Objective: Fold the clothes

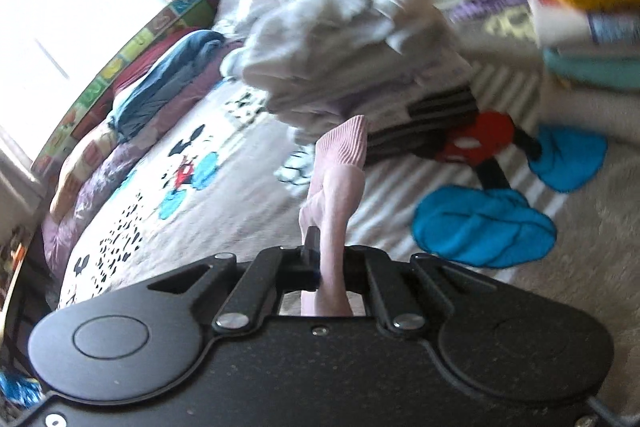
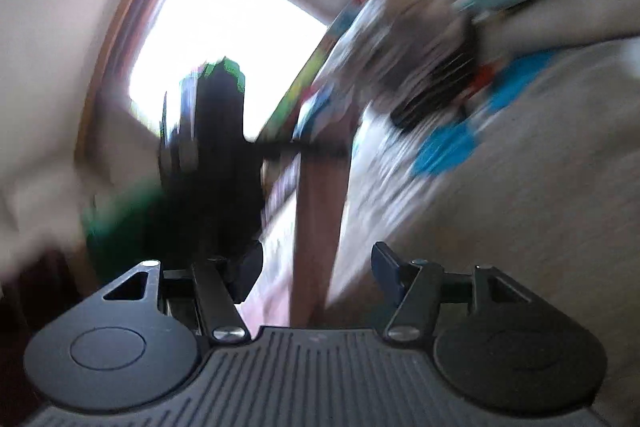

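Sock (image 1: 340, 183), pink and ribbed, is pinched upright by the left gripper (image 1: 320, 259) above the cartoon bedspread (image 1: 224, 211); the right gripper (image 2: 316, 271) is spread, empty. Unfolded laundry (image 1: 340, 39) is heaped beyond; folding is judged barely begun.

A bed (image 1: 224, 195) with a cartoon-mouse blanket carries a pale clothes heap (image 1: 344, 55) and blue garment (image 1: 168, 75).

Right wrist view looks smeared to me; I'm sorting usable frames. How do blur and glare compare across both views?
Right wrist view: heavy motion blur, blown-out window. Left wrist view: pink sock sharp, clothes pile blurred, window glare at left.
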The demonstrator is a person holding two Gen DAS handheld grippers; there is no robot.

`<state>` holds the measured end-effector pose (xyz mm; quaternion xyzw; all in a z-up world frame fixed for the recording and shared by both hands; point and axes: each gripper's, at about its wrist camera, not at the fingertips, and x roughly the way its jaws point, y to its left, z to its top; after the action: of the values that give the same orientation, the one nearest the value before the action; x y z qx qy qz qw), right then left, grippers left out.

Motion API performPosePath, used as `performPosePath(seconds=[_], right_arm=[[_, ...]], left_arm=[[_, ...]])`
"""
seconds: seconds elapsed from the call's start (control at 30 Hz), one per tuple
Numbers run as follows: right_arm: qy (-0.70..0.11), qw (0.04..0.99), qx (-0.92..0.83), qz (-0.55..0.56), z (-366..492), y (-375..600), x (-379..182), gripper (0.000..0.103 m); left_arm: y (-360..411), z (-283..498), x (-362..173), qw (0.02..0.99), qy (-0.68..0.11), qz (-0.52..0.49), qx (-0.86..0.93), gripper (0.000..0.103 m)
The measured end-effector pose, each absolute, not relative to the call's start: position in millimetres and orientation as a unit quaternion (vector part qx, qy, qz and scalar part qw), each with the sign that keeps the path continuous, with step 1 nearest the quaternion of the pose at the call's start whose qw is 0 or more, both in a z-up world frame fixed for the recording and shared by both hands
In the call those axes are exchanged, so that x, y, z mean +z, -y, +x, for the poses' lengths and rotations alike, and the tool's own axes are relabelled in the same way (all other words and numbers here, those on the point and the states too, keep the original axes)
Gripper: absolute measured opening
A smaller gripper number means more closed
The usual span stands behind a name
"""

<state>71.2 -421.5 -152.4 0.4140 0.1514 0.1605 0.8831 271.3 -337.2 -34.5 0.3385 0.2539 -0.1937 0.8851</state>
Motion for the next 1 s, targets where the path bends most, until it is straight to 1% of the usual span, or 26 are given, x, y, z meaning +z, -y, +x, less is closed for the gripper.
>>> performPosePath(seconds=[0.2,0.27,0.33,0.37,0.43,0.53,0.6,0.67,1.0], right_arm=[[-0.219,0.918,0.22,0.246,90.5,330.9,-139.2,0.062],[-0.237,0.923,0.221,0.207,94.5,309.9,-141.0,0.062],[-0.251,0.927,0.216,0.177,100.1,294.1,-144.7,0.06],[-0.256,0.93,0.211,0.16,100.0,288.9,-146.1,0.056],[-0.263,0.935,0.2,0.125,97.2,279.6,-148.9,0.055],[-0.261,0.942,0.188,0.094,87.7,270.1,-150.0,0.053],[-0.257,0.947,0.176,0.083,84.5,266.3,-149.3,0.047],[-0.251,0.95,0.168,0.078,82.4,264.5,-149.6,0.046],[-0.242,0.959,0.147,-0.003,74.7,244.8,-153.7,0.047]], left_arm=[[297.7,270.5,-4.2,0.907,-0.244,0.282,-0.195,0.0],[284.6,268.6,2.9,0.912,-0.241,0.268,-0.195,0.0],[270.2,266.7,9.6,0.917,-0.238,0.253,-0.195,0.0],[262.5,265.8,12.9,0.92,-0.237,0.245,-0.195,0.0],[247.6,264.8,17.4,0.924,-0.234,0.233,-0.194,0.0],[226.2,264.5,22.1,0.929,-0.231,0.217,-0.193,0.0],[212.0,265.1,23.9,0.932,-0.229,0.206,-0.191,0.0],[197.9,266.2,24.4,0.936,-0.227,0.196,-0.186,0.001],[115.8,271.5,16.1,0.949,-0.229,0.114,-0.185,0.001]])
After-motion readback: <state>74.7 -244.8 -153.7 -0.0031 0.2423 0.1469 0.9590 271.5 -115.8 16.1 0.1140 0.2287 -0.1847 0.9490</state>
